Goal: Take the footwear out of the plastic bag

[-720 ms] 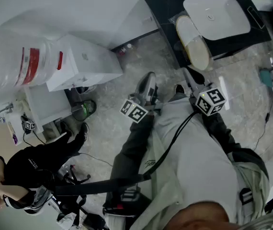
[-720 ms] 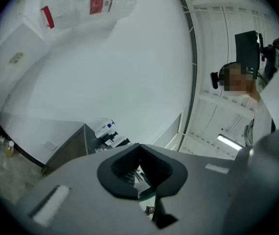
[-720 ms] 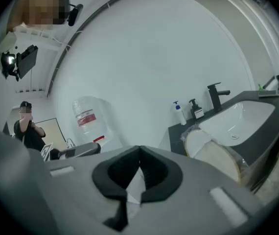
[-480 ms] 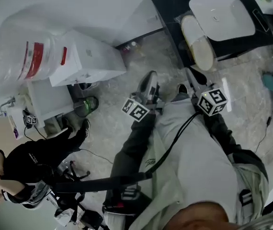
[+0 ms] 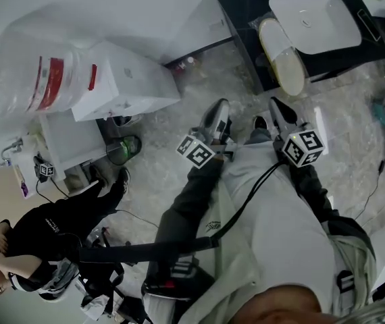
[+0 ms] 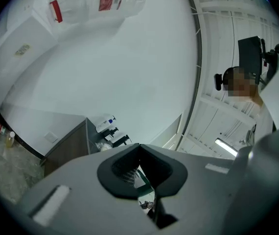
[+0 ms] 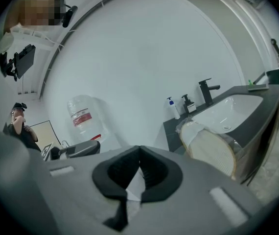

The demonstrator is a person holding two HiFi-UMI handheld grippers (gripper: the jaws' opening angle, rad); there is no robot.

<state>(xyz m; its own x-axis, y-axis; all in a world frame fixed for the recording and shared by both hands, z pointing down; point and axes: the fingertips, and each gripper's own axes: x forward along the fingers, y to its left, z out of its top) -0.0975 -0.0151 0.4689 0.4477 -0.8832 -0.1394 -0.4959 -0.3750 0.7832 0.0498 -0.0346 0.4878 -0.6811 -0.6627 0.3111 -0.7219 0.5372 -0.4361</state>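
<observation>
The footwear, a pale slipper wrapped in a clear plastic bag, lies on the black counter just left of the white sink. In the right gripper view the bagged slipper hangs over the counter's edge at the right. My left gripper and my right gripper are held close to my chest, short of the counter and apart from the bag. Both are shut with nothing between the jaws. The left gripper points at the white wall, and the right gripper points at the wall left of the counter.
A white basin with a black tap and soap bottles is set in the counter. A water dispenser with a big clear bottle stands at the left. A person in black stands at the lower left, and cables lie on the marble floor.
Both grippers have edged slightly toward the counter and stay shut. The head view has shifted a little, and the bagged slipper has not moved.
</observation>
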